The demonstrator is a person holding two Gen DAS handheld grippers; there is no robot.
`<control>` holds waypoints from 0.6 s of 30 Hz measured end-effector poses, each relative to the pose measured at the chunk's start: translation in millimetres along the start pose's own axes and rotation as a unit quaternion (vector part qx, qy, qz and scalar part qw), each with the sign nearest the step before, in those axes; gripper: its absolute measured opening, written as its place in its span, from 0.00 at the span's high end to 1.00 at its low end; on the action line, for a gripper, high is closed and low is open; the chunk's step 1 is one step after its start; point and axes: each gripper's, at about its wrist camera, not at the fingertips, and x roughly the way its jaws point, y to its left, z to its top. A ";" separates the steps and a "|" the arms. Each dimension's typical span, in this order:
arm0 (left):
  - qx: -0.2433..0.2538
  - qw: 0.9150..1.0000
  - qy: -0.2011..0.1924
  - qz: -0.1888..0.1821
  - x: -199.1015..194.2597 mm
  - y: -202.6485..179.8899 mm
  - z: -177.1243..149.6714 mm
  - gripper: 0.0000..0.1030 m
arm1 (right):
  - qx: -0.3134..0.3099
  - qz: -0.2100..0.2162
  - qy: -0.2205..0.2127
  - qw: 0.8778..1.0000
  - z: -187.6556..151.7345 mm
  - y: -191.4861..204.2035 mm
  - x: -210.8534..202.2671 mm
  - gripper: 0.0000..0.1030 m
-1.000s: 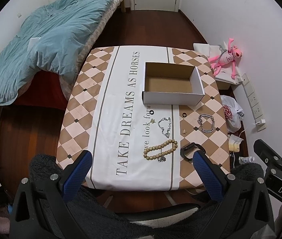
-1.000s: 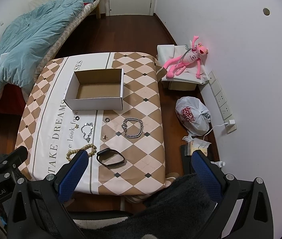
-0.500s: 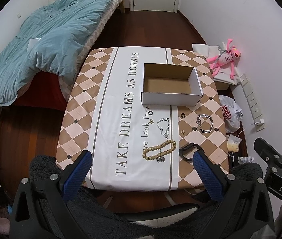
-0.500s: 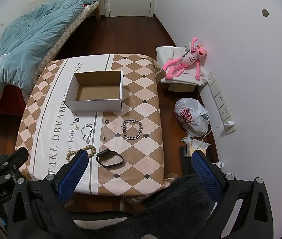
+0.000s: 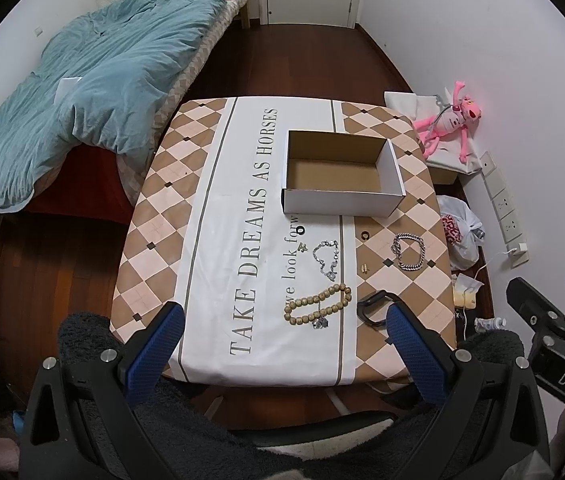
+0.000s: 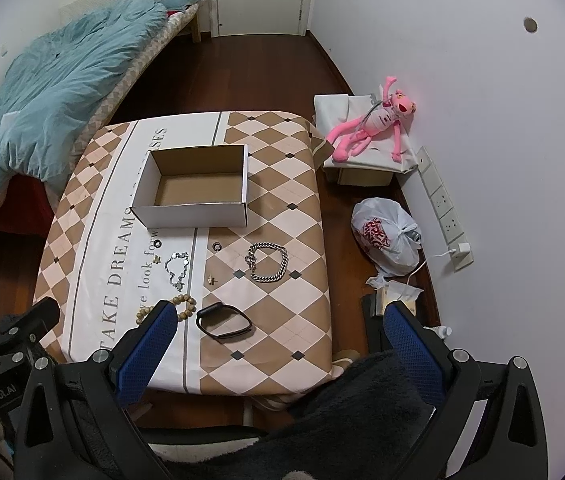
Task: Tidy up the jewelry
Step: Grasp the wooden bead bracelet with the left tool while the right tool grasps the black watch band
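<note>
An open white cardboard box (image 5: 342, 176) (image 6: 196, 190), empty, stands on a checked tablecloth (image 5: 170, 208) (image 6: 282, 168). In front of it lie a wooden bead bracelet (image 5: 316, 304) (image 6: 184, 306), a thin silver bracelet (image 5: 327, 258) (image 6: 177, 265), a thick silver chain bracelet (image 5: 409, 252) (image 6: 268, 261), a black band (image 5: 370, 308) (image 6: 224, 320), two small rings (image 5: 301, 230) (image 6: 216, 245) and small gold earrings (image 5: 363, 268) (image 6: 212, 279). My left gripper (image 5: 282, 340) and right gripper (image 6: 274, 340) are both open and empty, high above the table's near edge.
A bed with a teal duvet (image 5: 94, 80) stands to the left. A pink plush toy (image 6: 374, 124) lies on a low box by the right wall, with a white plastic bag (image 6: 386, 236) and a power strip (image 6: 442, 208) on the wooden floor. A dark fleece sleeve fills the bottom.
Both grippers have drifted slightly back and up, so the table looks a little smaller. Nothing on the table has moved.
</note>
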 end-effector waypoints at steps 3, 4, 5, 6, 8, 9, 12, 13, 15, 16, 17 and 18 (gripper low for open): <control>0.002 1.000 -0.003 0.012 15.7 2.0 5.7 0.00 | 0.015 0.005 0.009 1.000 3.0 -4.9 15.6 0.00; 0.002 1.000 -0.004 0.017 20.7 3.3 6.4 0.00 | 0.023 0.006 0.018 1.000 4.6 -7.9 28.5 0.00; 0.003 1.000 -0.005 0.024 28.5 4.5 8.3 0.00 | 0.030 0.005 0.027 0.999 4.4 -9.6 41.6 0.00; 0.004 1.000 -0.007 0.030 35.3 5.3 9.4 0.00 | 0.033 0.006 0.033 0.999 2.3 -10.6 52.1 0.00; 0.009 0.999 -0.006 0.049 54.2 7.8 9.9 0.00 | 0.041 0.000 0.051 0.998 -2.2 -11.6 83.7 0.00; 0.011 0.998 -0.003 0.053 62.8 9.8 9.3 0.00 | 0.044 -0.001 0.062 0.997 -8.4 -11.6 97.8 0.03; 0.016 0.997 0.019 0.068 96.6 14.5 2.6 0.00 | 0.054 0.015 0.110 0.992 -20.0 -9.7 148.0 0.19; 0.017 0.997 0.027 0.070 105.9 16.2 -1.6 0.00 | 0.055 0.024 0.126 0.990 -25.3 -7.5 162.8 0.21; 0.024 0.996 0.050 0.074 126.0 16.8 -9.7 0.00 | 0.055 0.035 0.147 0.987 -34.6 -1.9 186.7 0.23; 0.027 0.995 0.057 0.074 132.9 16.7 -13.5 0.00 | 0.050 0.034 0.154 0.986 -39.6 1.6 196.5 0.24; 0.029 0.994 0.068 0.079 142.4 17.3 -18.7 0.00 | 0.047 0.032 0.162 0.985 -44.5 4.9 205.3 0.26; 0.029 0.994 0.074 0.078 147.7 17.9 -21.8 0.00 | 0.045 0.034 0.170 0.984 -49.1 8.2 213.6 0.29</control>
